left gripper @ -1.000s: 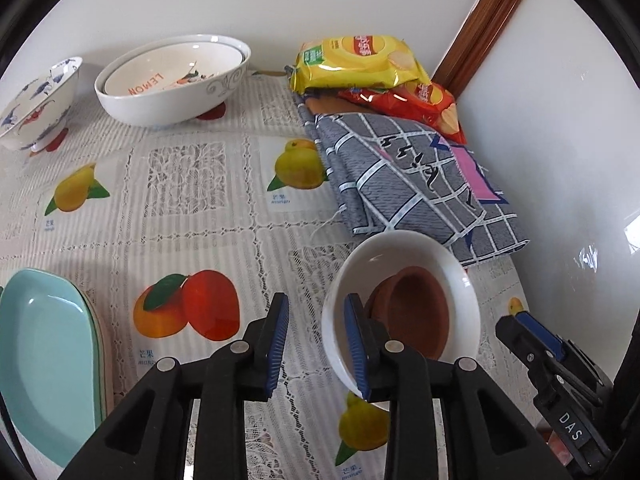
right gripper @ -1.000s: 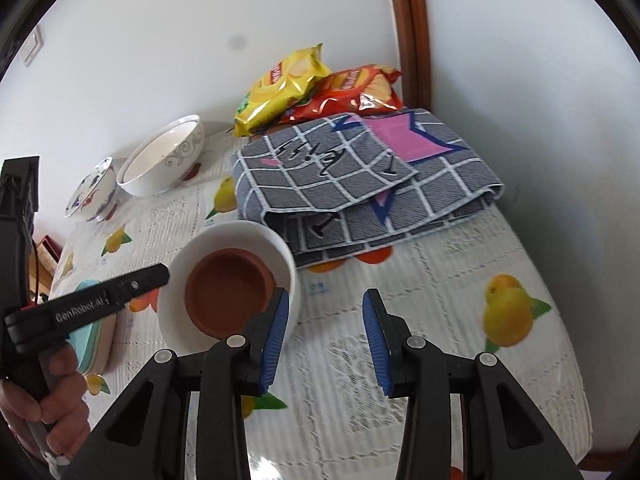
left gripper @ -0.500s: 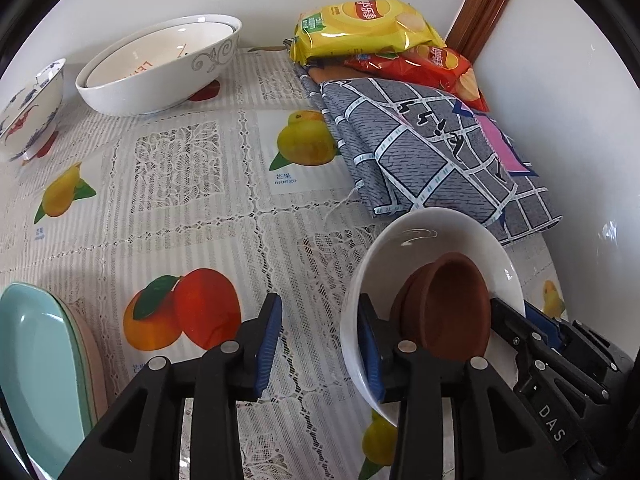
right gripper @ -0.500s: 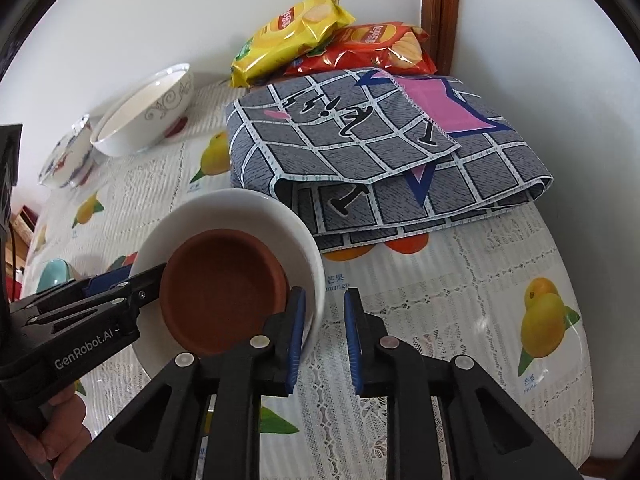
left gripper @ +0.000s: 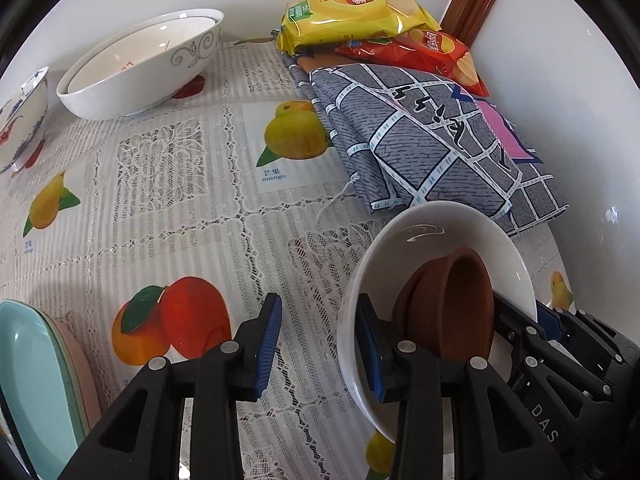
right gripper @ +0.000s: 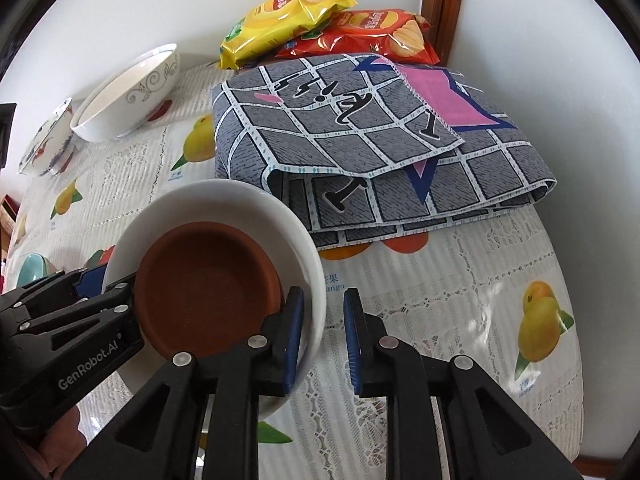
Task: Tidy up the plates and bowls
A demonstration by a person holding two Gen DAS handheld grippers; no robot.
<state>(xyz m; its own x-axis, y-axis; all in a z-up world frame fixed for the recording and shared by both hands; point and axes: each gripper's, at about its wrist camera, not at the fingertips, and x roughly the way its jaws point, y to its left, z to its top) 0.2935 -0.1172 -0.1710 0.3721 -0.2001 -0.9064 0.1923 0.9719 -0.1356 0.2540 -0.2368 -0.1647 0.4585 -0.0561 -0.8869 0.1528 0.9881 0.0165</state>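
Both grippers straddle white bowl (right gripper: 304,248) rim, jaws apart; pad contact unclear; brown dish (right gripper: 208,288) part-hidden.

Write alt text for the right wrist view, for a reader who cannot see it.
The right gripper straddles the near rim of a white bowl that holds a brown clay saucer, while the left gripper reaches in from the left to the bowl's far side. Behind lie a folded grey checked cloth, two chip bags and more bowls on a fruit-print tablecloth.
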